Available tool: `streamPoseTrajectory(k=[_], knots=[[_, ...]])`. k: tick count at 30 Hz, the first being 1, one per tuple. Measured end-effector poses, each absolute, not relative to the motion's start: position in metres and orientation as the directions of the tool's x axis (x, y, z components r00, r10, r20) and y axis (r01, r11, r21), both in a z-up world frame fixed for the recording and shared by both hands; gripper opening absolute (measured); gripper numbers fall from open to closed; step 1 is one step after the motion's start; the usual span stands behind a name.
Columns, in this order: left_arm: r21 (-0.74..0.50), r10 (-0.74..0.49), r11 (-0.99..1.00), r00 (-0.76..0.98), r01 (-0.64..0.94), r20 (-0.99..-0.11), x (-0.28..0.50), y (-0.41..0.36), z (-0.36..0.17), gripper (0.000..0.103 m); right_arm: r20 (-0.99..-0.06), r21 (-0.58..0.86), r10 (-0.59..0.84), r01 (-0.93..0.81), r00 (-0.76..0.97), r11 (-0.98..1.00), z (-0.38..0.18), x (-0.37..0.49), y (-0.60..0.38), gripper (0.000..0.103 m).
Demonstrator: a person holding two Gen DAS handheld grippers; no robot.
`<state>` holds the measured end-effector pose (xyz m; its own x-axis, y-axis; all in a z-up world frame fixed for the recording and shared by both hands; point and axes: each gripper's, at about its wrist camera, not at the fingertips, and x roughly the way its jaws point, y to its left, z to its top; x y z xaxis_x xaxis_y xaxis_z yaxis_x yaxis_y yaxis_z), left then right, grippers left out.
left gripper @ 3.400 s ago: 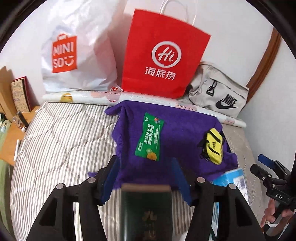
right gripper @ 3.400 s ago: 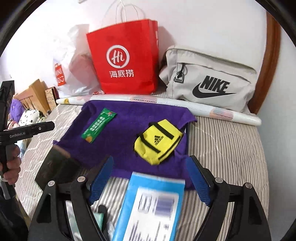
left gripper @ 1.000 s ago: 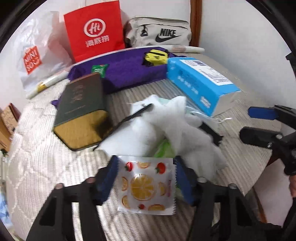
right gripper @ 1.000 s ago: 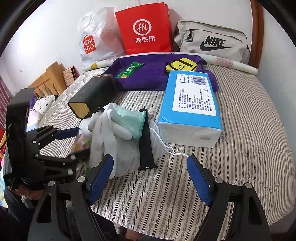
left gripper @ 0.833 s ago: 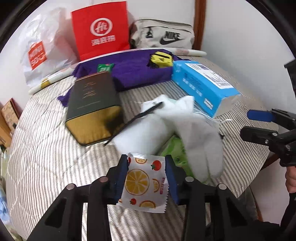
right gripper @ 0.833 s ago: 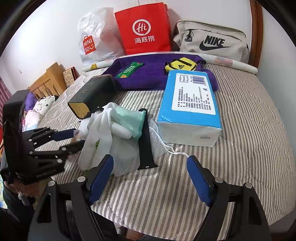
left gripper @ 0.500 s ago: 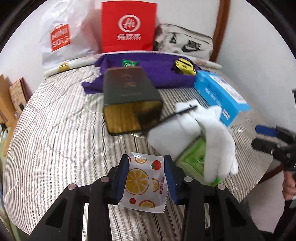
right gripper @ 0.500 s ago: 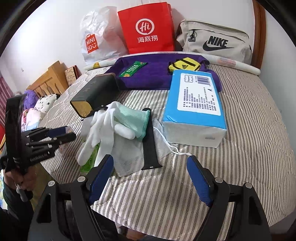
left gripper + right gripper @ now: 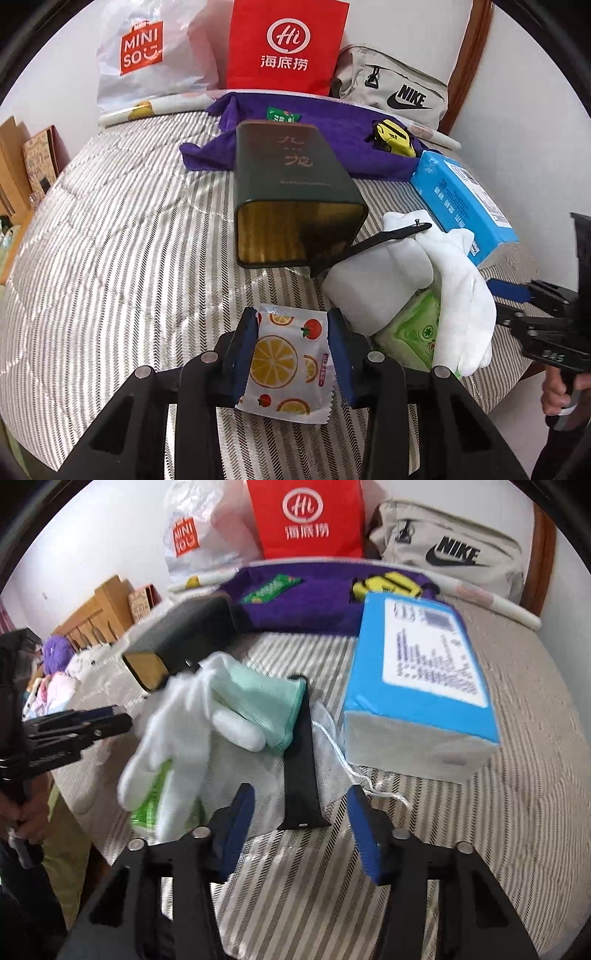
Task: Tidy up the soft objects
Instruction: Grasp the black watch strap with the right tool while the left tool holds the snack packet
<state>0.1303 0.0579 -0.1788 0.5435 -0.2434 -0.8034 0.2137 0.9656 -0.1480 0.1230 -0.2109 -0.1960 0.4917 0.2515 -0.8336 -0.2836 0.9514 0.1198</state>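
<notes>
Pinching a fruit-print sachet between its blue pads, the left gripper holds the packet lifted just above the striped bedcover. Its jaws are narrow, pressed to the sachet's two side edges. The right gripper has its jaws spread with nothing between them, pointed at the heap of soft things in front of it, close to the black strap.

As I read it, one soft item is in hand and wants carrying to the purple cloth at the far end, where a green sachet and a yellow pouch already lie. The next move calls for clearing the dark tin lying on its side in the way.

Counting what remains in the heap: one white glove, one pale green mask, one green wipes packet, one black strap. Beside them sits one blue tissue pack.
</notes>
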Motion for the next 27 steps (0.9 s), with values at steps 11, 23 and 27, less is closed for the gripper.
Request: streamPoseTrajectory(k=[11, 23, 27], knots=[[-0.175, -0.263, 0.961, 0.52, 0.213, -0.812, 0.136, 0.059, -0.186, 0.037, -0.826, 0.035, 0.216, -0.334, 0.521, 0.942, -0.198, 0.122, -0.202, 0.02], [-0.17, -0.247, 0.966, 0.517, 0.193, -0.82, 0.133, 0.062, -0.187, 0.037, -0.88, 0.008, 0.16, -0.324, 0.448, 0.946, -0.203, 0.086, -0.233, 0.023], [-0.161, -0.234, 0.97, 0.511, 0.183, -0.827, 0.133, 0.061, -0.188, 0.038, -0.858, 0.025, 0.179, -0.309, 0.481, 0.951, -0.204, 0.098, -0.233, 0.041]])
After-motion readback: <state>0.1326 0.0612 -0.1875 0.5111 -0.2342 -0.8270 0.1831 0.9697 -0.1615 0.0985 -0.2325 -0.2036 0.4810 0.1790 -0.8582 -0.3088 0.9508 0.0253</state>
